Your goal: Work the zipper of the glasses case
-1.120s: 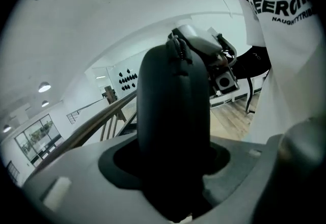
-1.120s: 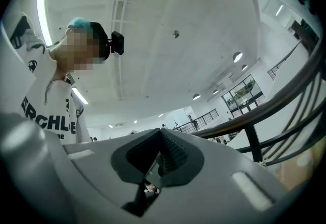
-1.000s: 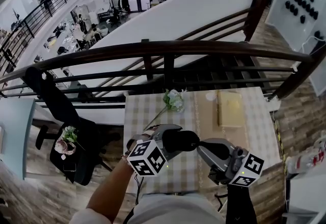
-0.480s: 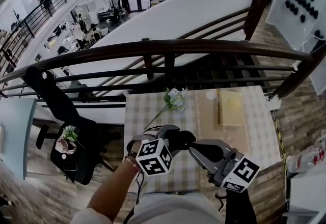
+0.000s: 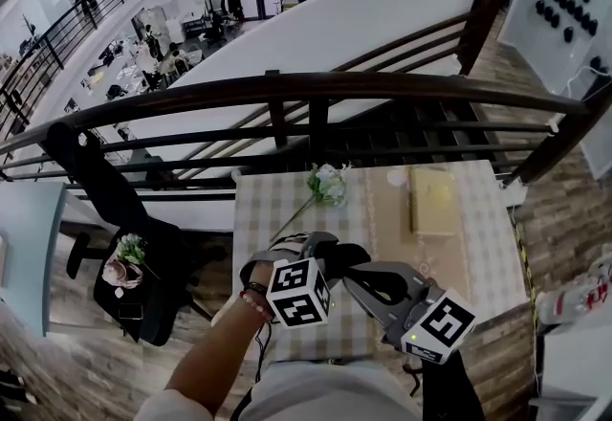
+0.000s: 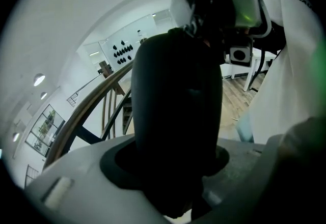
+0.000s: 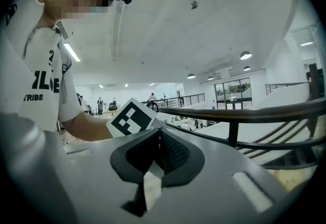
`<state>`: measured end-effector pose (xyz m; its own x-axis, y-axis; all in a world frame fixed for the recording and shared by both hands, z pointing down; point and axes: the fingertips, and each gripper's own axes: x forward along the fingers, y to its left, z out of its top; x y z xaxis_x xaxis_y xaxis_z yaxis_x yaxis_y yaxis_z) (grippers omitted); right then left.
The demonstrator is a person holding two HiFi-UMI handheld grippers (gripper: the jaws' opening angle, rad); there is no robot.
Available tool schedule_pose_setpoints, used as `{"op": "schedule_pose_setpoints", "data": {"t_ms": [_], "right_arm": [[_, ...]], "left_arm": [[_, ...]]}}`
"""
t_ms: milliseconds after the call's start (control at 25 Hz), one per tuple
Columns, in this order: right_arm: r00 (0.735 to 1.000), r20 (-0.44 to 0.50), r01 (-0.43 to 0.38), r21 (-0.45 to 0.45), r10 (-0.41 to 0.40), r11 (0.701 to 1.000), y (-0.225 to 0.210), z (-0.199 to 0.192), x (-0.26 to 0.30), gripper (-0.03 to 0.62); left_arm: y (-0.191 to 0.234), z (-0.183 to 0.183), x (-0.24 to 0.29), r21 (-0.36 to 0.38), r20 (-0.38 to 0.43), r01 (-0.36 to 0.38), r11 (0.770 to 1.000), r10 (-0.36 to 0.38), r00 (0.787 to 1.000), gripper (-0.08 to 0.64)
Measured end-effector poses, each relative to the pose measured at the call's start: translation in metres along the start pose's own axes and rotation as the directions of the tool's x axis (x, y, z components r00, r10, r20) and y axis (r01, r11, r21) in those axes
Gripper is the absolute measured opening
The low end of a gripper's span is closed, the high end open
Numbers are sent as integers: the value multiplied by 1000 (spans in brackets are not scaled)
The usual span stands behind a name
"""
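— Where's the glasses case (image 5: 346, 259)?

— Up in the air, off any surface. The left gripper (image 5: 323, 254) has its jaws closed round one end of it.

— What does it look like?

— Dark, nearly black, long, with smooth rounded sides and blunt ends. It sticks straight out from those jaws, and its far end meets the tip of the right gripper (image 5: 361, 277).

— Is it open?

— It looks closed up, one solid shape with no gap showing. The zipper line is too dark to make out.

— And the pull?

— A small pale tab (image 7: 152, 187) sits pinched between the right gripper's closed jaws. I can't say for sure that it's the pull.
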<state>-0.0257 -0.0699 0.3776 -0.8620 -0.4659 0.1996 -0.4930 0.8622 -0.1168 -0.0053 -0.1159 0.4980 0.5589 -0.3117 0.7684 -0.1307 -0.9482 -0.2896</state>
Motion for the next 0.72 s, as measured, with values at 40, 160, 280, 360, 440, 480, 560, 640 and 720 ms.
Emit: {"op": "schedule_pose_setpoints", "data": {"t_ms": [40, 160, 280, 360, 440, 480, 560, 640, 720], "right_arm": [[1000, -4, -2, -4, 2, 1000, 0, 0, 0, 37], [1000, -1, 3, -1, -3, 1000, -2, -1, -2, 36], [999, 15, 29, 6, -30, 1000, -9, -1, -4, 37], [998, 21, 58, 10, -59, 998, -14, -4, -6, 53], [996, 15, 91, 2, -91, 996, -20, -7, -8, 158], [994, 14, 111, -5, -111, 994, -23, -9, -10, 172], [987, 27, 159, -15, -159, 987, -32, -10, -15, 173], [973, 46, 226, -31, -225, 974, -41, -11, -21, 178], [954, 56, 297, -55, -294, 953, -52, -12, -28, 179]], "left_arm": [[0, -1, 0, 4, -3, 1, 1000, -1, 1000, 250], [1, 0, 1, 9, -3, -3, 1000, 3, 1000, 252], [3, -2, 2, 9, -8, -10, 1000, 10, 1000, 252], [5, -8, 3, 6, -24, -12, 1000, 12, 1000, 252], [5, -13, 5, -11, -33, -8, 1000, 8, 999, 252], [5, -15, 6, -27, -33, -7, 1000, 6, 999, 253], [5, -18, 7, -77, -20, -10, 997, 8, 1000, 253], [7, -17, 9, -157, 14, -16, 987, 19, 1000, 255], [11, -15, 8, -257, 64, -23, 966, 41, 997, 255]]}}
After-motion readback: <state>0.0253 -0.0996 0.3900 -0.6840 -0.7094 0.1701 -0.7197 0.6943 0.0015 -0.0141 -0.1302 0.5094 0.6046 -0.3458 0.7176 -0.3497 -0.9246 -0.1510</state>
